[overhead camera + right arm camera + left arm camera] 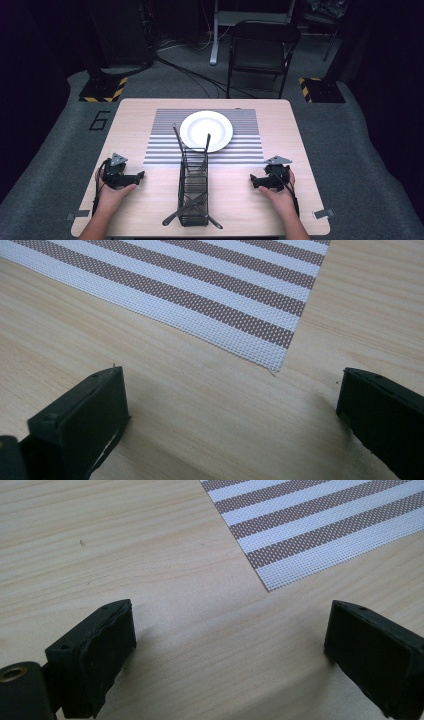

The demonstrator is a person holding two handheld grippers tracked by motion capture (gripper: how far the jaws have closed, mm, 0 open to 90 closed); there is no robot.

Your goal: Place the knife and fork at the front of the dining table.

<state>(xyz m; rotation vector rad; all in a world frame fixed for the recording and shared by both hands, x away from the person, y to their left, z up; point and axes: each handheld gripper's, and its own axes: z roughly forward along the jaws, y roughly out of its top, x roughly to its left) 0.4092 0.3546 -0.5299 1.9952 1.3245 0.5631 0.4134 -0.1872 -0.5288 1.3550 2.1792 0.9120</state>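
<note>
Resting low on the table (150,210), both grippers gape, jaws wide.

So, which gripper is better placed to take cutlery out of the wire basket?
Neither clearly. The left gripper and the right gripper rest open on the table, about equally far on either side of the wire basket. A utensil handle sticks out toward the left, slightly favouring it.

In the high view, the cutlery (192,207) lying in the wire rack (193,187) is too small and dark to sort piece by piece. The striped placemat (320,525) runs off the frame's edge in both gripper views. The rack hides part of the white plate (206,131).
</note>
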